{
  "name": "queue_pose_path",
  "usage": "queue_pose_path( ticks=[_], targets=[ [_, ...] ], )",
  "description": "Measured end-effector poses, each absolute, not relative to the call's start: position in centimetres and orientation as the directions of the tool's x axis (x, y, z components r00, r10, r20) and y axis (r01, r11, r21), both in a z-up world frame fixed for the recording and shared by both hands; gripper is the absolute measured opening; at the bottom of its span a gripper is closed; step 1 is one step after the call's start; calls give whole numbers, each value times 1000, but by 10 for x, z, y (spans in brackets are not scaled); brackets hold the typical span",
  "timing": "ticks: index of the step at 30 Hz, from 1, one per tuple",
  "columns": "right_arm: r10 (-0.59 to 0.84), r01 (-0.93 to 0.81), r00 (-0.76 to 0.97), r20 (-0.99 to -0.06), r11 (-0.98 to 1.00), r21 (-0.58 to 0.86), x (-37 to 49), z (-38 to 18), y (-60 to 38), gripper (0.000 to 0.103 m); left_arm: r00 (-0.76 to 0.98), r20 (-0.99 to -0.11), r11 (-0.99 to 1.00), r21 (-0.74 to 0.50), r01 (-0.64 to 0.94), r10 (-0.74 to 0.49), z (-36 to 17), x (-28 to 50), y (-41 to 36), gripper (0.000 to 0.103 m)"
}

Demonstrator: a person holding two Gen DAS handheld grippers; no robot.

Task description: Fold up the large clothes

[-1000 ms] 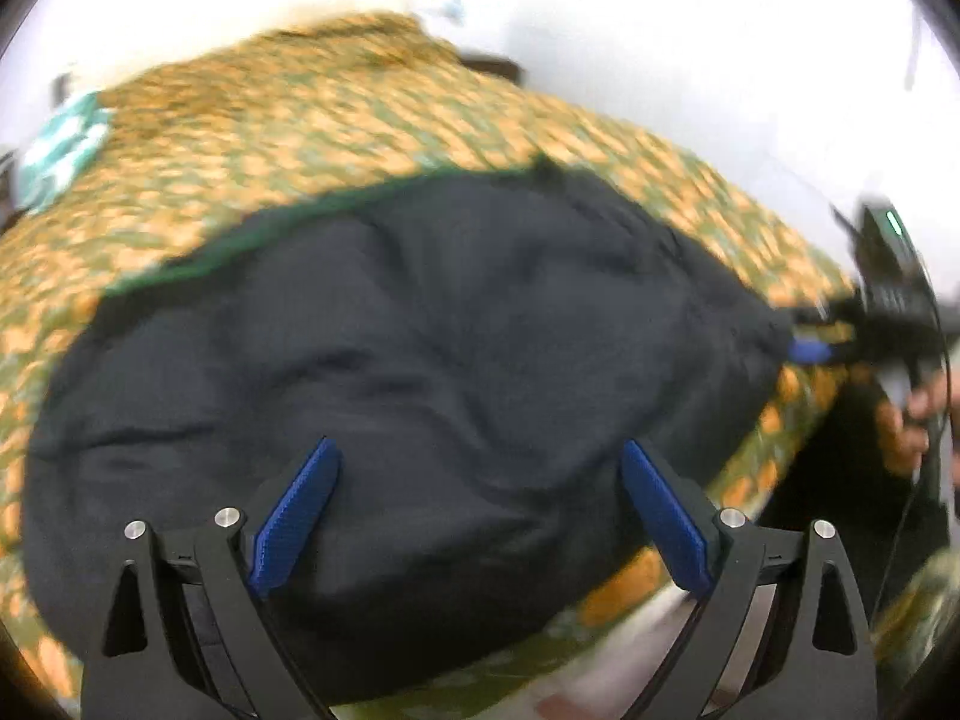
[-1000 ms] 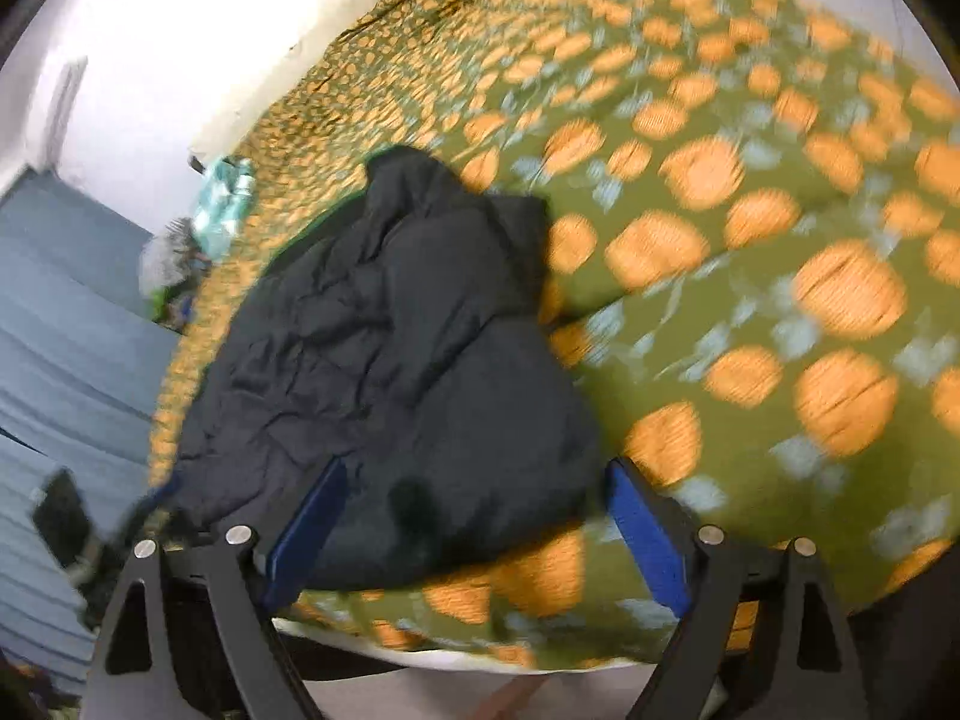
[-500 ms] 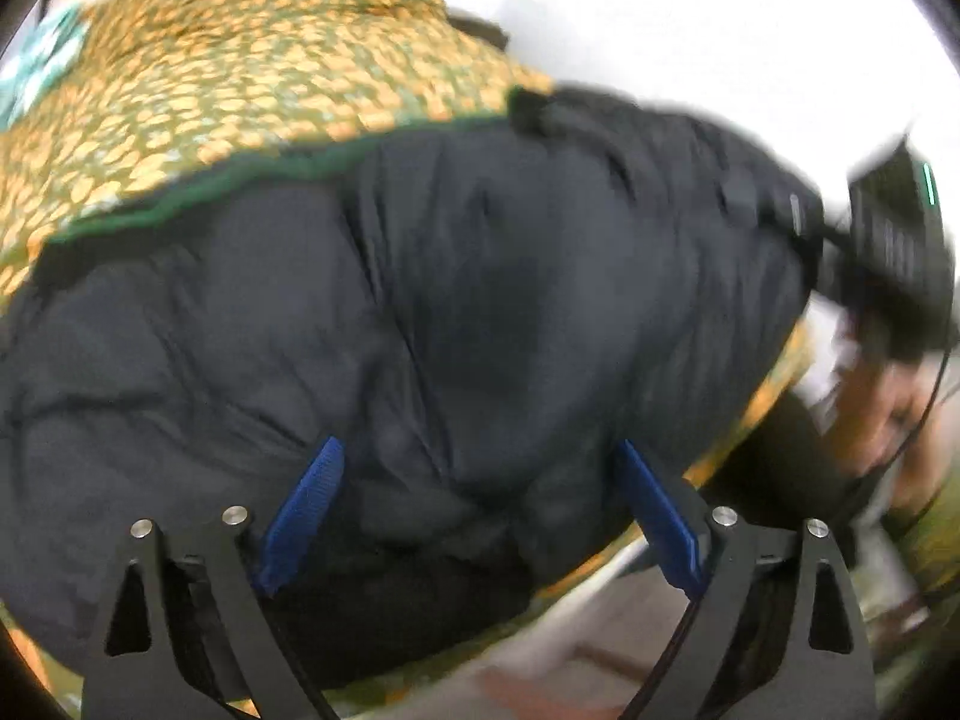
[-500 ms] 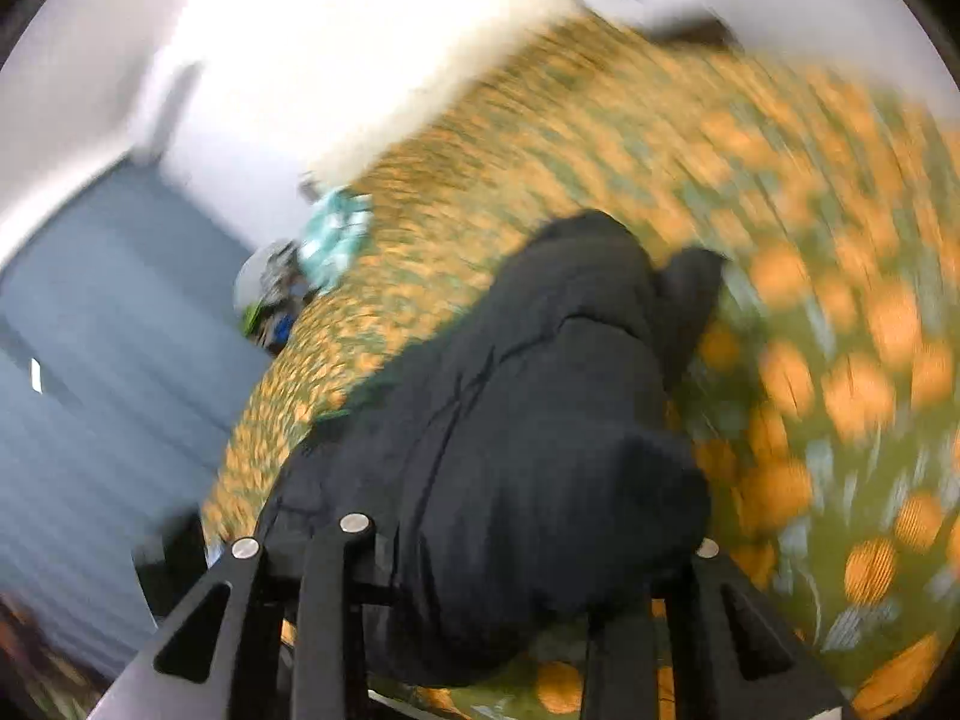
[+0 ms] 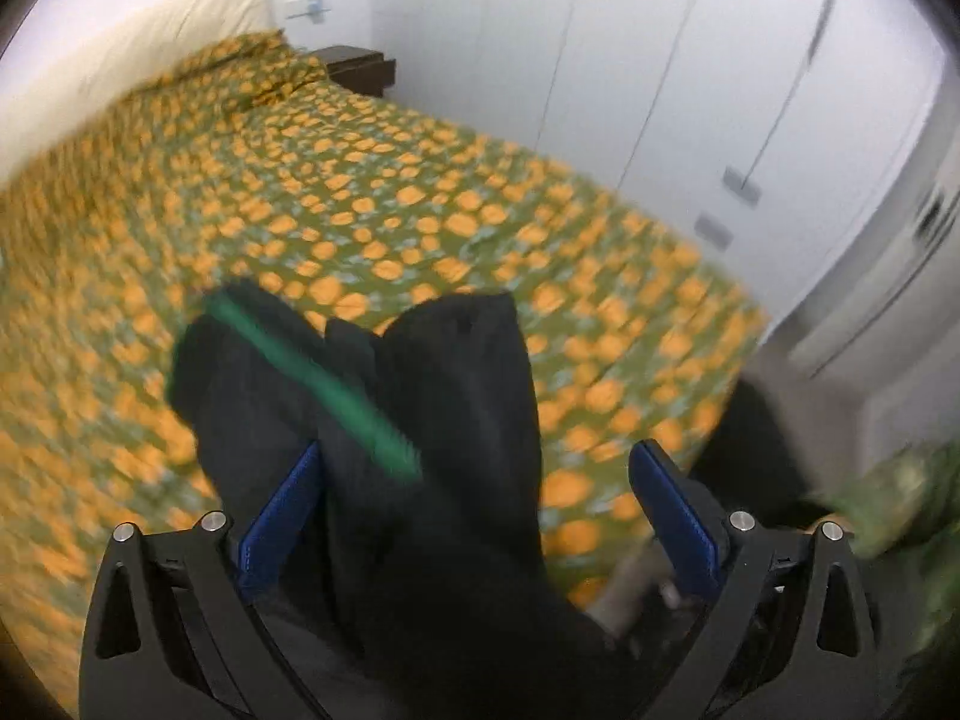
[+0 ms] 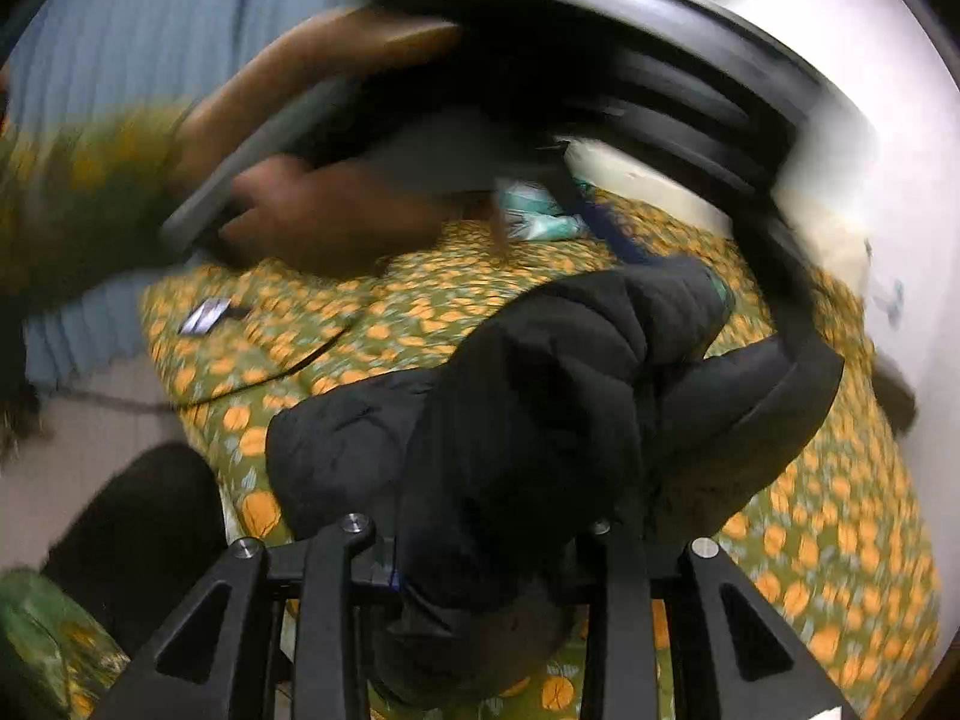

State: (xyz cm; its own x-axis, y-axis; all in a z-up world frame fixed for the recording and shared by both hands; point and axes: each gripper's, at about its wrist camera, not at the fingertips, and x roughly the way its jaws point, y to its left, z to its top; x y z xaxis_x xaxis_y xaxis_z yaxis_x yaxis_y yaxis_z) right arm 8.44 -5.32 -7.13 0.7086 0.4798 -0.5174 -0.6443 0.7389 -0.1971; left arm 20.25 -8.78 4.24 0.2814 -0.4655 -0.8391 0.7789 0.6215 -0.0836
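Note:
A black padded jacket (image 5: 432,432) with a green trim (image 5: 324,384) is lifted off the bed and hangs bunched between both grippers. My left gripper (image 5: 474,516) is open, its blue pads (image 5: 282,516) wide apart, with jacket cloth draped between them. My right gripper (image 6: 480,546) is shut on a thick bunch of the jacket (image 6: 540,408). The person's other hand and the blurred left gripper (image 6: 606,222) show above the jacket in the right wrist view.
The bed (image 5: 420,198) has a green cover with orange spots. White wardrobe doors (image 5: 690,60) stand along its far side, with a dark nightstand (image 5: 360,69) by the pillow. A phone (image 6: 207,315) and a cable lie on the bed near a teal cloth (image 6: 534,216).
The jacket has been lifted from lying flat on the bed and now hangs bunched. The right gripper closed on it. Both grippers have swung upward fast.

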Motion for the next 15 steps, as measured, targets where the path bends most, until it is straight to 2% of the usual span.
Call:
queue_pose_path(
  ticks=[3, 5, 6, 7, 10, 11, 12, 13, 15],
  targets=[
    [479, -667, 709, -518, 694, -270, 76, -79, -40, 32, 284, -900, 603, 30, 797, -331, 25, 205, -118, 99],
    [484, -674, 708, -514, 681, -288, 72, -80, -40, 32, 311, -924, 616, 114, 779, -222, 3, 213, -129, 63],
    [487, -675, 707, -513, 680, -286, 68, -81, -40, 32, 284, -937, 629, 98, 771, -202, -5, 218, -128, 29],
    [484, -672, 709, -512, 684, -283, 64, -80, -40, 32, 253, -945, 651, 59, 757, -208, -9, 220, -119, 21],
    [491, -668, 699, -521, 707, -231, 65, -80, -51, 35, 274, -929, 706, 20, 708, -249, -12, 227, -99, 14],
    [506, -678, 682, -528, 709, -196, 66, -79, -54, 43, 286, -922, 726, 7, 687, -262, -10, 228, -86, 14],
    [532, -696, 654, -539, 702, -152, 65, -76, -58, 62, 294, -914, 743, -11, 669, -279, -8, 232, -71, 14],
    [567, -714, 625, -536, 694, -97, 63, -72, -61, 69, 298, -908, 753, -28, 657, -295, -7, 236, -58, 14],
    [635, -736, 572, -518, 676, 16, 63, -64, -70, 72, 317, -900, 785, -44, 617, -300, -10, 244, -25, 14]
  ],
)
